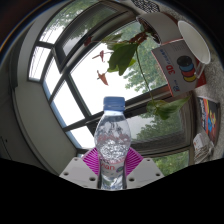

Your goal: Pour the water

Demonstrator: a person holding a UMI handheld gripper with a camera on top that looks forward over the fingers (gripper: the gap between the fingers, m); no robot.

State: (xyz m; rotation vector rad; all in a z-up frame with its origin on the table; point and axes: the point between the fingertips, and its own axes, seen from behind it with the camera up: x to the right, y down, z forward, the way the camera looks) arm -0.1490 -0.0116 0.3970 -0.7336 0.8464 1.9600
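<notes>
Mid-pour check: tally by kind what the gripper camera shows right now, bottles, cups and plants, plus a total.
Bottles: 1, a clear water bottle with a blue cap, held between the gripper fingers.
Cups: 1, a white paper cup beyond the bottle.
Plants: 1, a leafy plant by the window.
Total: 3

large paned window [75, 75] behind, trees outside | leafy plant sprig [128, 52] hanging near top | white cup [186, 52] with coloured dots at right | colourful paper sheet [211, 118] at far right
</notes>
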